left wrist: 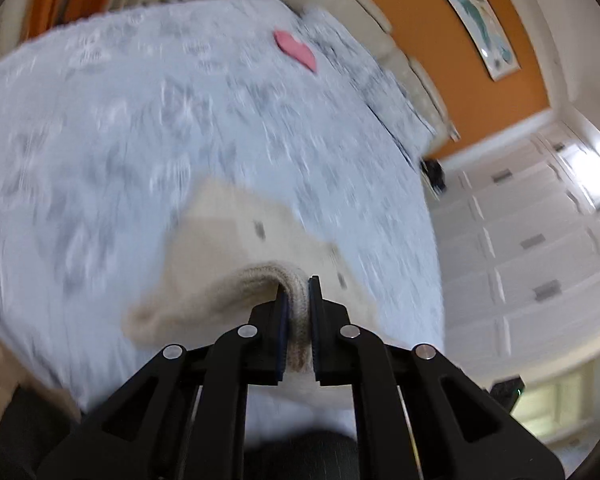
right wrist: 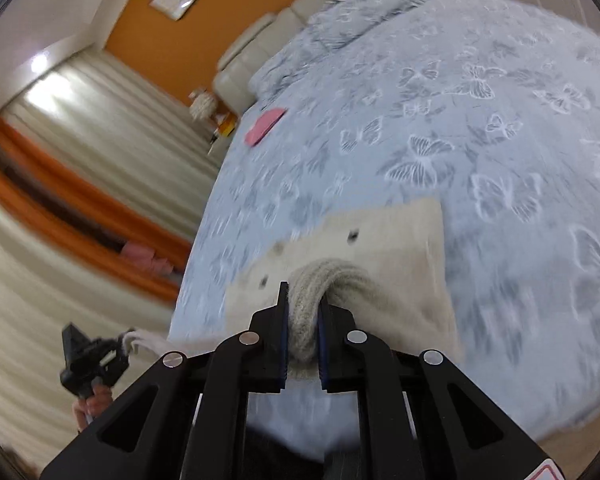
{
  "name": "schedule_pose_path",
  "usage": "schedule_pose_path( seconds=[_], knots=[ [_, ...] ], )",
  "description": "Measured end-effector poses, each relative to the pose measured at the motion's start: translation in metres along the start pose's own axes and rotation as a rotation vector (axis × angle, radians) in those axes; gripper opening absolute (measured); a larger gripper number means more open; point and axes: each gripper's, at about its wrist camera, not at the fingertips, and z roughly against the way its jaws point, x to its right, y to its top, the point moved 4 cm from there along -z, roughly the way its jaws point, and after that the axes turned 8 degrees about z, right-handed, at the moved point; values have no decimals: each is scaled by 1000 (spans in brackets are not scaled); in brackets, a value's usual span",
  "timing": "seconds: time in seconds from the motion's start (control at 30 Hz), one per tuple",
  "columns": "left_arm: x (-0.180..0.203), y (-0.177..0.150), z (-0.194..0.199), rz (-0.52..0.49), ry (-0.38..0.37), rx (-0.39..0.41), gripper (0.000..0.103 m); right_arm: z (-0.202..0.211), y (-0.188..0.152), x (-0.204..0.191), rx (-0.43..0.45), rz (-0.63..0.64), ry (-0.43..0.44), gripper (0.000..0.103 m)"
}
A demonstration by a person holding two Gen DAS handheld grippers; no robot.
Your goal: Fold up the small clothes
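A small cream knitted garment (left wrist: 236, 236) with dark buttons is lifted over the bed, its far part lying on the cover. My left gripper (left wrist: 298, 292) is shut on its ribbed edge. My right gripper (right wrist: 303, 300) is shut on another ribbed part of the same garment (right wrist: 380, 236). The left gripper (right wrist: 96, 356) also shows at the lower left of the right wrist view, with cream fabric in it. Both views are motion-blurred.
The bed (right wrist: 480, 100) has a light blue butterfly-print cover (left wrist: 120, 120). A pink folded item (left wrist: 296, 50) lies far up the bed; it also shows in the right wrist view (right wrist: 265, 125). Pillows and a cream headboard (right wrist: 260, 40) stand beyond. Curtains (right wrist: 80, 140) hang left, white wardrobes (left wrist: 532, 240) right.
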Motion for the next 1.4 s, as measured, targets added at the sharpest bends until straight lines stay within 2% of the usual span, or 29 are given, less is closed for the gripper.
schedule_pose_path(
  seconds=[0.03,0.1,0.23,0.33,0.37,0.4,0.43,0.47,0.5,0.53,0.57,0.63,0.8,0.9,0.97,1.0,1.03,1.07,1.1,1.13,1.2,1.23,1.3,1.33,1.4],
  knots=[
    [0,12,-16,2,8,2,8,-17,11,11,-1,-22,-9,11],
    [-3,37,-55,16,71,22,8,-63,28,40,-18,-82,-32,11],
    [-29,66,-154,37,207,-22,9,-160,43,93,-94,-162,-107,16],
    [-61,69,-204,80,279,-61,14,-192,43,121,-111,-245,-138,22],
    [-67,70,-210,94,284,-64,15,-192,44,126,-88,-266,-123,28],
    [-71,70,-210,104,283,-59,24,-187,46,125,-58,-261,-112,36],
    [-73,70,-207,103,269,-47,40,-177,48,124,-23,-234,-124,57],
    [-72,68,-199,87,259,-12,52,-164,50,121,26,-187,-162,68],
    [-71,67,-190,70,262,24,75,-153,51,120,61,-146,-191,70],
    [-70,64,-176,34,277,95,86,-145,50,117,82,-106,-208,71],
    [-69,63,-171,8,284,126,87,-140,46,116,73,-69,-227,71],
    [-72,56,-161,-29,291,129,87,-139,34,118,24,-34,-252,71],
    [-89,43,-171,-35,305,25,87,-157,-3,113,-90,53,-305,71],
    [-81,41,-188,-120,339,12,87,-170,-3,111,-105,63,-298,71],
    [-76,43,-205,-141,356,-20,82,-181,5,106,-98,70,-306,67],
    [-75,44,-211,-146,360,-32,66,-186,9,105,-100,70,-291,55],
    [-76,46,-215,-149,393,-34,48,-190,14,104,-104,62,-275,5],
    [-76,49,-216,-148,391,-30,41,-189,22,102,-100,37,-263,7],
    [-75,52,-213,-139,369,-23,28,-181,28,98,-64,28,-246,7],
    [-76,55,-209,-131,366,-18,23,-169,34,93,-17,38,-248,6],
    [-82,59,-207,-123,381,-11,23,-158,37,98,28,64,-288,6],
    [-86,60,-210,-116,393,-19,23,-164,33,109,2,58,-314,8],
    [-94,61,-219,-113,427,-22,26,-192,16,139,-149,5,-344,11],
    [-93,62,-218,-115,432,-15,27,-189,16,140,-133,-4,-340,15],
    [-79,63,-205,-109,439,3,29,-168,30,115,-57,55,-408,27]
  ],
)
